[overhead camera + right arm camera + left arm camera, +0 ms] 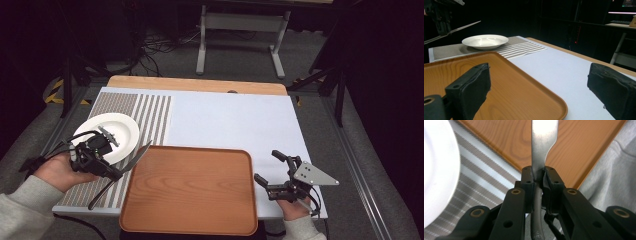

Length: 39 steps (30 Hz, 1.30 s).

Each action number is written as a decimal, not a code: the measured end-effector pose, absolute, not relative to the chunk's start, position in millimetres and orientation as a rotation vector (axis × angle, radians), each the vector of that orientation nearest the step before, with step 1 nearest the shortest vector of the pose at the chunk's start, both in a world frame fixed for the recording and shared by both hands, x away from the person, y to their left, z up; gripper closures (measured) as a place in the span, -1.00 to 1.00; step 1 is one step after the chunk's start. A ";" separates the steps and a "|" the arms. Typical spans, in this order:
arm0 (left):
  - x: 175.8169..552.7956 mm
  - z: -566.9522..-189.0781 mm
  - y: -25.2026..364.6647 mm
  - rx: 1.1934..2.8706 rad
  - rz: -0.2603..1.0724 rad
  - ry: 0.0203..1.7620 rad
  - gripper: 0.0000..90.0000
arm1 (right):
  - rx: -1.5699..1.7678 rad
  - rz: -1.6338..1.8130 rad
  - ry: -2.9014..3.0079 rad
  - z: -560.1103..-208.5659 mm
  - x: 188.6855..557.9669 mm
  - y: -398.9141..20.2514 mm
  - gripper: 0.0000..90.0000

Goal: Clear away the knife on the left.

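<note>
The left claw (111, 172) is clenched on a table knife (121, 173), gripped at the neck between handle and blade. The knife is held clear of the counter (225, 120), over the seam between the striped placemat (150, 112) and the wooden tray (190, 190), blade tip toward 1 o'clock in the high view. The white plate (117, 131) rests on the placemat at 10 o'clock from the tray. The pick-up is judged complete; placement is judged outstanding, and the tray is bare. The right claw (267, 167) is held released at 3 o'clock of the tray, with nothing between its jaws.

The pinch on the knife (541, 155) is confirmed in the left gripper view. The knife's height above the counter is shown in the right gripper view (454, 30).
</note>
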State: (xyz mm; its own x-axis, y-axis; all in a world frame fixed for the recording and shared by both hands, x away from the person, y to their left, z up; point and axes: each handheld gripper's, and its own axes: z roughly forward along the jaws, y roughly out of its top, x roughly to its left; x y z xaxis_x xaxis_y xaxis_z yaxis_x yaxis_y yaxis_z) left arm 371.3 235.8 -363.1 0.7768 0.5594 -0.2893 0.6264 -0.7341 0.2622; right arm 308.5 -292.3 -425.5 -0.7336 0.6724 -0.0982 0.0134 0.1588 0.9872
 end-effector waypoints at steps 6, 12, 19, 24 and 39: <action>368.6 -372.0 218.6 2.597 -0.300 0.869 0.77 | 0.644 1.617 1.914 -424.9 308.8 -291.4 -0.88; 366.7 -380.3 197.8 2.565 -0.326 0.861 0.77 | 0.641 1.618 1.914 -424.5 309.1 -291.9 -0.88; 365.2 -391.8 179.4 2.561 -0.344 0.842 0.77 | 0.639 1.621 1.906 -423.5 308.2 -294.3 -0.88; 366.7 -401.3 170.2 2.561 -0.380 0.838 0.77 | 0.641 1.618 1.905 -423.4 307.6 -294.9 -0.88; 371.6 -424.1 161.2 2.589 -0.365 0.925 0.77 | 0.646 1.622 1.904 -424.5 307.9 -295.9 -0.88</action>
